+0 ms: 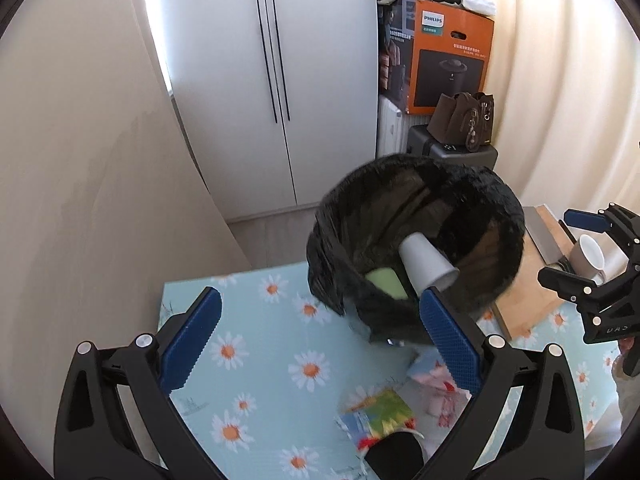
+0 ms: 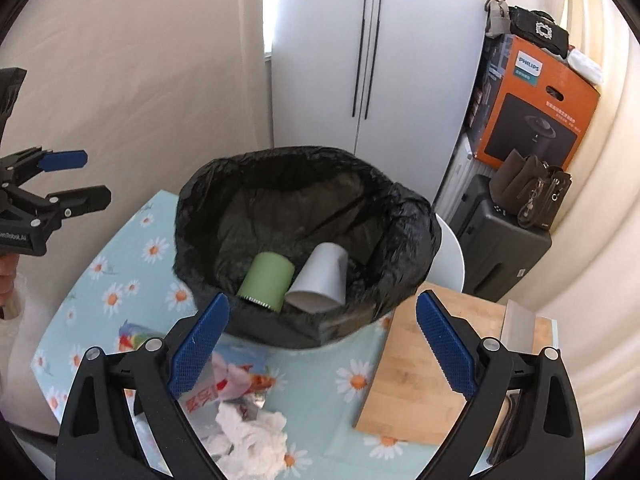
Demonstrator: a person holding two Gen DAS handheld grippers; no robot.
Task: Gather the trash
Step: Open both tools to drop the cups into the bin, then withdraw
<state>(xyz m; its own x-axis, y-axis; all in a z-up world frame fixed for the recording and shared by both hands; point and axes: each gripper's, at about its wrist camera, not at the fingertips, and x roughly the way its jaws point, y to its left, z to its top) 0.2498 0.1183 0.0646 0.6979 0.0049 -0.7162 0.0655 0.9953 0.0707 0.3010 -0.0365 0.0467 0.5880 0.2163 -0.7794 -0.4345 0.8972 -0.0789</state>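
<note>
- Left gripper (image 1: 320, 344) and right gripper (image 2: 322, 344): jaws spread wide, nothing between them.
- Green can (image 2: 266, 282) and grey paper cup (image 2: 320, 278) lie in the lined bin (image 2: 412, 240); wrappers (image 2: 236, 384) and crumpled tissue (image 2: 256, 432) remain on the daisy tablecloth (image 1: 248, 360).
- Risk: a low reach could snag the liner and tip the bin; thin wrappers may slip.
- Colourful packet (image 1: 380, 416) blurred; cup hides most of the can in the left view.

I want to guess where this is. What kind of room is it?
Probably a room in someone's home. A wardrobe stands behind a table with a daisy cloth, handbags sit on a suitcase, and a curtain hangs alongside.
</note>
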